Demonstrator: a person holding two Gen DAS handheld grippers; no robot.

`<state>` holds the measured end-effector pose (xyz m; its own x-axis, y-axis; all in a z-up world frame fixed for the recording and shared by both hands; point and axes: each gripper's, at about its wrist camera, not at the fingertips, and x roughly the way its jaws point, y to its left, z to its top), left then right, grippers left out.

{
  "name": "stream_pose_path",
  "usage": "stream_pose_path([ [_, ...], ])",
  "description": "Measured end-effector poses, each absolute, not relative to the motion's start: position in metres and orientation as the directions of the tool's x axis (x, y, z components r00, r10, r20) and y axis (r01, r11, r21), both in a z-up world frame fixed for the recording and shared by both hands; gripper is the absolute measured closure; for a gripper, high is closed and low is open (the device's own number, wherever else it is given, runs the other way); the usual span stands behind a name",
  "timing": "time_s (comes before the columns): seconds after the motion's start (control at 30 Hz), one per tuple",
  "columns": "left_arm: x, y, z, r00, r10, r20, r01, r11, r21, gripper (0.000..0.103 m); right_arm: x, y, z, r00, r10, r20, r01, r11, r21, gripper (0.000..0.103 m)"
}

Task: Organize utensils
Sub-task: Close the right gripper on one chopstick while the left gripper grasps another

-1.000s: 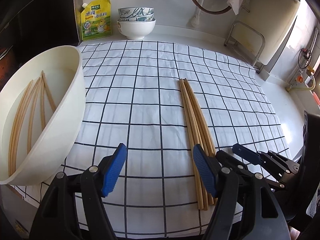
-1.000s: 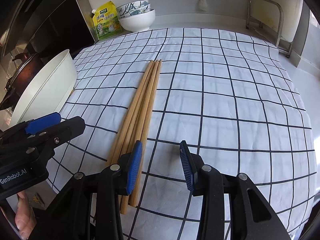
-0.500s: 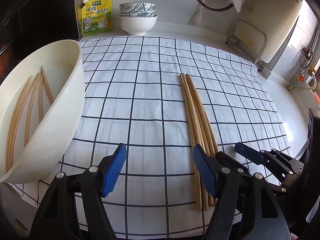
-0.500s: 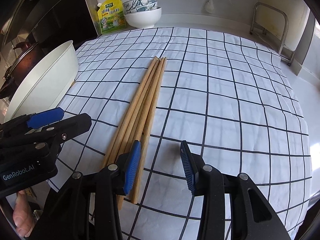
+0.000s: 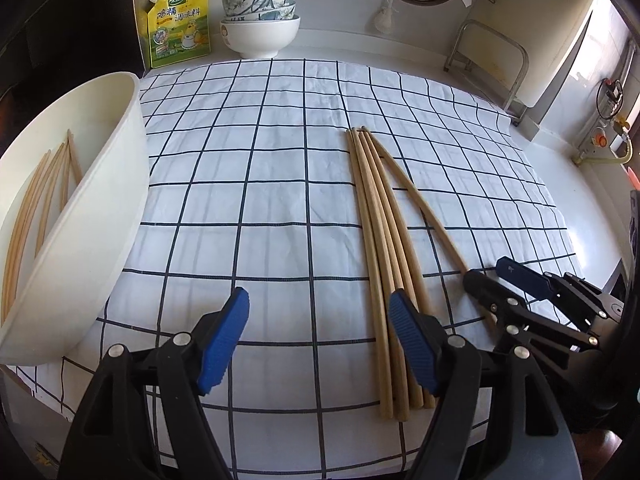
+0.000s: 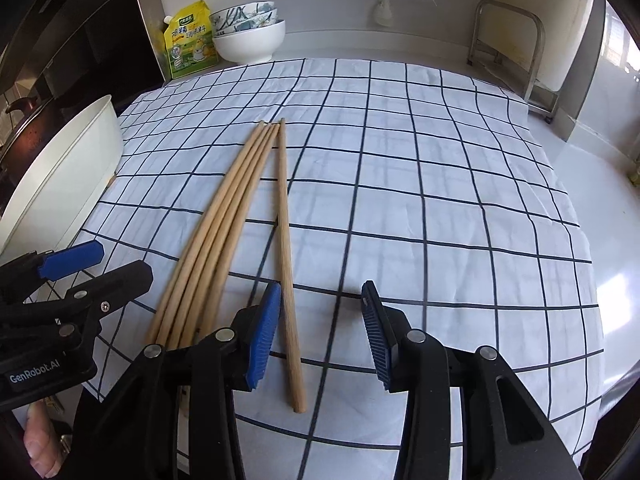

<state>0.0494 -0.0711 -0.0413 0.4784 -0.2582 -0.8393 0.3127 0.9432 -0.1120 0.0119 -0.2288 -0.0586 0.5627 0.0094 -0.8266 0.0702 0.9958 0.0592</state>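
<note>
Your right gripper (image 6: 320, 334) has its fingers apart, with one chopstick (image 6: 286, 240) lying between them on the checked cloth (image 6: 440, 200), split from the bundle of chopsticks (image 6: 216, 236) just left of it. Your left gripper (image 5: 318, 338) has its fingers wide apart and has just been opening them, over bare cloth. On the counter's left stands a white basin (image 5: 100, 220) with more chopsticks (image 5: 36, 200) inside.
</note>
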Motion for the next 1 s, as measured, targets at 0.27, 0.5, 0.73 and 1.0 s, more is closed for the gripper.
stream_pose_path([
  [0.27,0.049,-0.079,-0.053,0.467,-0.227,-0.855,0.324,0.943,-0.074,0.03,0.009,-0.238,-0.056,0.576,0.035,-0.817,0.076,0.992,0.096,0.063],
  [0.5,0.05,-0.08,-0.055,0.488,-0.167,-0.857,0.315,0.949,-0.005,0.023,0.009,-0.236,-0.055,0.58,0.043,-0.813,0.069,0.992,0.101,0.063],
  [0.73,0.05,-0.07,-0.053,0.5,-0.133,-0.856,0.288,0.957,0.02,0.023,0.011,-0.234,-0.054,0.582,0.044,-0.812,0.059,0.994,0.097,0.063],
  [1.0,0.06,-0.068,-0.049,0.502,-0.12,-0.857,0.262,0.965,0.019,0.024,0.02,-0.23,-0.057,0.572,0.04,-0.82,0.055,0.995,0.087,0.063],
])
